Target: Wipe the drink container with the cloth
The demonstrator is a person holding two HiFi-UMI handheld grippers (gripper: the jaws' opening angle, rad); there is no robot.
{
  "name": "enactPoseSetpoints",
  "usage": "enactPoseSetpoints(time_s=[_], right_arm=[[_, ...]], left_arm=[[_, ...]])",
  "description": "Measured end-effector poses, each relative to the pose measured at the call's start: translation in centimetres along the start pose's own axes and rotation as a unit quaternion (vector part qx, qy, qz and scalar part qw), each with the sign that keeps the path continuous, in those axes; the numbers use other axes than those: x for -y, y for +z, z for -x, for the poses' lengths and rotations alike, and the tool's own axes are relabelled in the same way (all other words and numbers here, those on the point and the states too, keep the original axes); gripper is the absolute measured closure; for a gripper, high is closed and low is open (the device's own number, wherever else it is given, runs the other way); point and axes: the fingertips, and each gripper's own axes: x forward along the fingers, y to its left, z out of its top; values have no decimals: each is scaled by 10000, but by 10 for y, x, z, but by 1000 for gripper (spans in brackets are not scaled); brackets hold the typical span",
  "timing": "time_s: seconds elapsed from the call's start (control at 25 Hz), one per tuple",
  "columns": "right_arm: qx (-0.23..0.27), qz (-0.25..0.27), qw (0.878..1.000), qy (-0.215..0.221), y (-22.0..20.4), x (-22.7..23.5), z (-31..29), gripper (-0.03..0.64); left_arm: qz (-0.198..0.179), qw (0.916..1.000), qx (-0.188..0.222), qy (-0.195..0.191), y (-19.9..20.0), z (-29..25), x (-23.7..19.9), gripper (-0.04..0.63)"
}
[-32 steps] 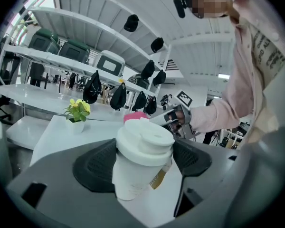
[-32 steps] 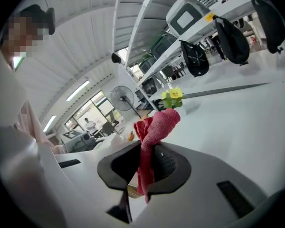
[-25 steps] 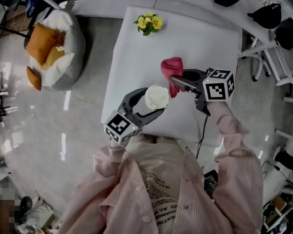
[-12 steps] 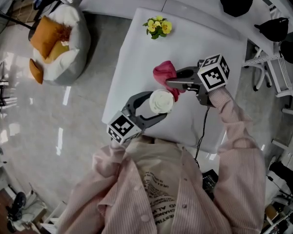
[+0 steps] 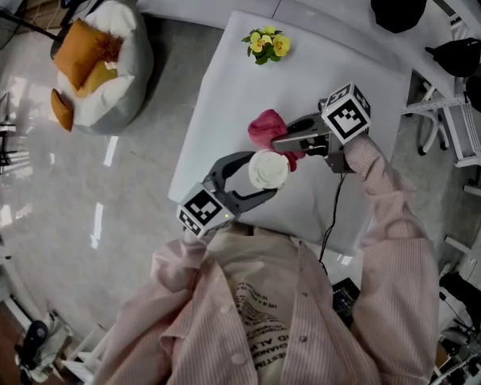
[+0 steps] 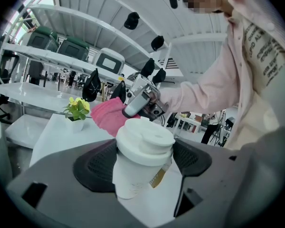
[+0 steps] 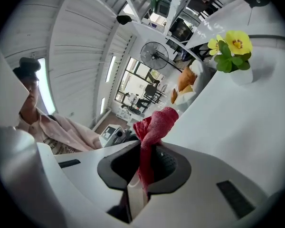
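Paper cup (image 5: 268, 169), white with a snap-on lid, stands upright between the jaws of your left gripper (image 6: 143, 167), over the near part of the white table (image 5: 224, 87). Whether its base rests on the tabletop is not clear. The dark pads press on the cup wall below the lid's rim, one on each side.

Treat the cup as light and thin-walled. It will likely dent or buckle if you squeeze harder, and the smooth wall could slip or twist in the pads when the cloth drags across it. The hold high on the wall looks like the right place, since the lid stiffens the cup there. Nothing shows whether there is drink inside, so hold it level.

Your right gripper (image 7: 143, 170) is closed tight on the red cloth (image 7: 156, 122). Most of it is pinched between the jaws, and a bunched fold stands out past the tips. The cloth is soft and limp, so only that bunched end gives you a wiping face.

From the head view the cloth lies just beside the cup's far side, touching or very nearly. Use light strokes along the wall, so the cup does not tip out of the left jaws.
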Motion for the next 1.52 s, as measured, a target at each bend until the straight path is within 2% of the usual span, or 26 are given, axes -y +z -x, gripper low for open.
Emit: enactPoseSetpoints(time_s=[0.64,1.52], right_arm=[[-108,-533,9967,609,-2,16,-7,577],[-564,-877,9911,824,-19,53,-35,577]], left_arm=[[102,9999,47,30,2,1,1,233],[110,9999,82,19,2,0,0,233]])
